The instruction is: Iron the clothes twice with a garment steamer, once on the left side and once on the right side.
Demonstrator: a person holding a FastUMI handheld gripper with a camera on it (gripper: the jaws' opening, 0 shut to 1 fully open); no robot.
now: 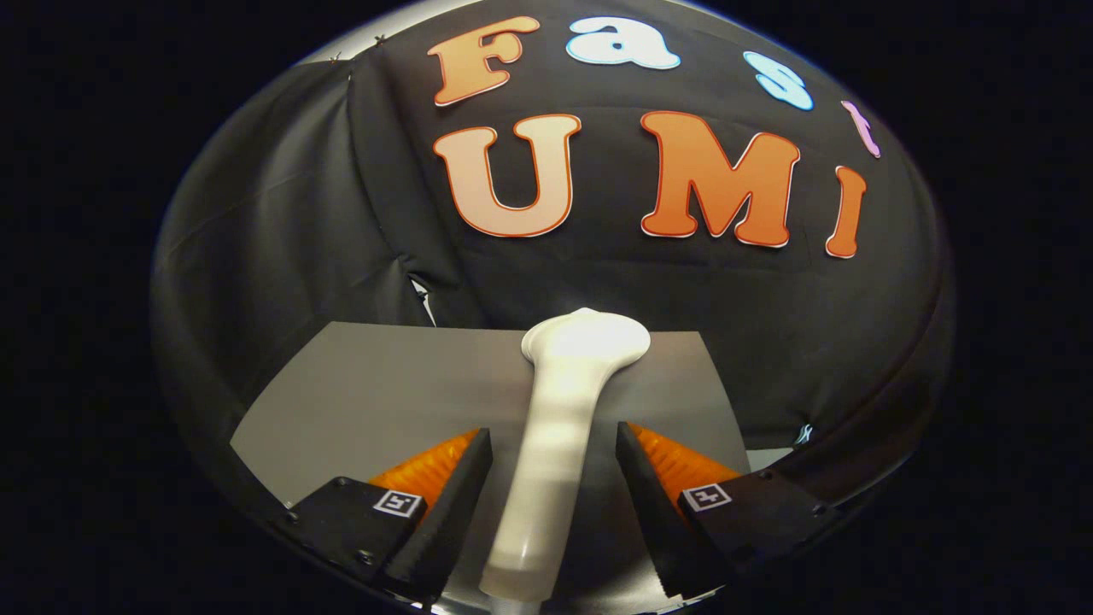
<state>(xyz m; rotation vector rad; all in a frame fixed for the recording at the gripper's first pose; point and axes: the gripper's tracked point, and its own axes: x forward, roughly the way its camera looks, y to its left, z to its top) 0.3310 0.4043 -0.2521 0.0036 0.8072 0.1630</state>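
Steamer (pixel 559 427), a white garment one, lies on a grey tabletop (pixel 359 401) with its long handle running straight up the middle between the two fingers and its wider flat head at the far end, close to the table's far edge. The handle's near end sits low between the fingers, and the head points away toward the black cloth wall (pixel 282 222) behind the table.

The gripper (pixel 553 453) is open fairly wide around the handle. A gap of grey table shows on each side, between the handle and the left finger and between the handle and the right finger, so neither finger presses on it and nothing is gripped. The fingertips reach about halfway along the handle, with the head well beyond them.

Each finger carries a small square black-and-white marker (pixel 400 502) on its near part, one left and one right; these are coded patterns, not readable words. No brand or label can be made out on the steamer.

The gripper looks forward and somewhat downward over the table, level from left to right, lined up with the handle.
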